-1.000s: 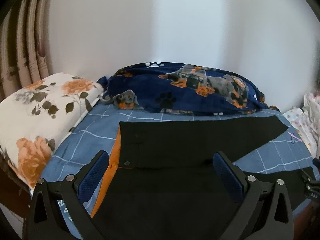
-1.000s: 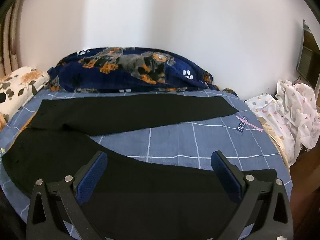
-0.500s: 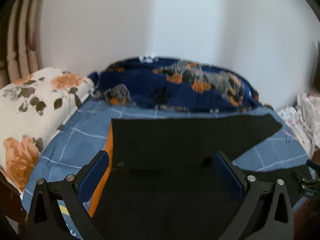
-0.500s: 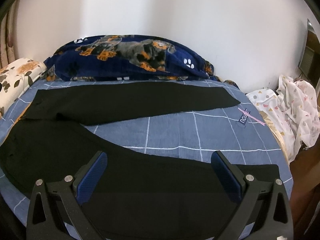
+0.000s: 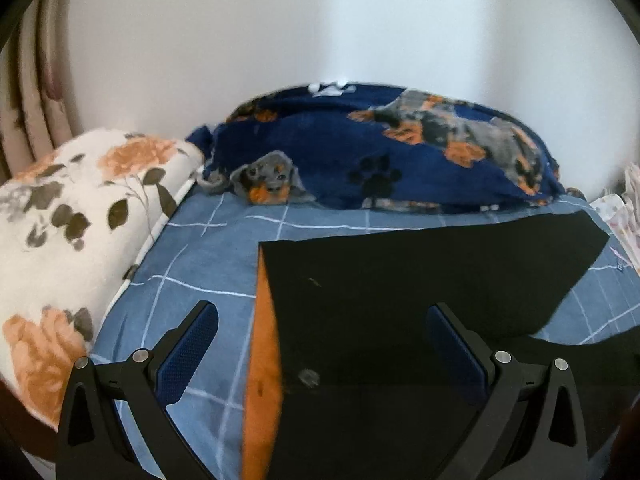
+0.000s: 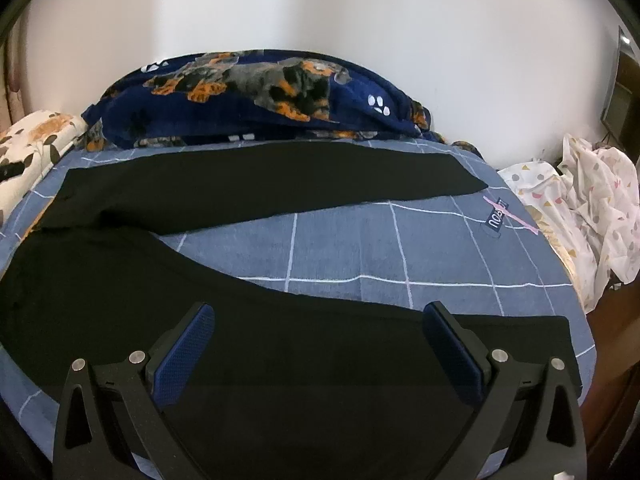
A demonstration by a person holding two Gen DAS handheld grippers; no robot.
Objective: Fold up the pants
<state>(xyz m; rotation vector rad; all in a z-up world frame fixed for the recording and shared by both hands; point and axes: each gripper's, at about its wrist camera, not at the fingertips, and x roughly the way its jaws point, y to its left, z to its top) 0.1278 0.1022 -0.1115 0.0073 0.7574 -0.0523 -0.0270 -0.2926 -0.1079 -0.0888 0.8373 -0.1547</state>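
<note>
Blue checked bed (image 6: pixel 344 248) carries black pants (image 6: pixel 260 192) spread flat, legs splayed toward 3 o'clock, waist with orange lining (image 5: pixel 262 368) at 9 o'clock, while left gripper (image 5: pixel 322 344) and right gripper (image 6: pixel 320 340) hover above the fabric, jaws wide, grasping nothing.

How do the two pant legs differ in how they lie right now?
The far pant leg lies straight along the dog-print blanket; the near pant leg curves toward the bed's front edge. The right gripper hovers over the near leg only, not the far one. Both are black and flat on the blue checked sheet.
</note>
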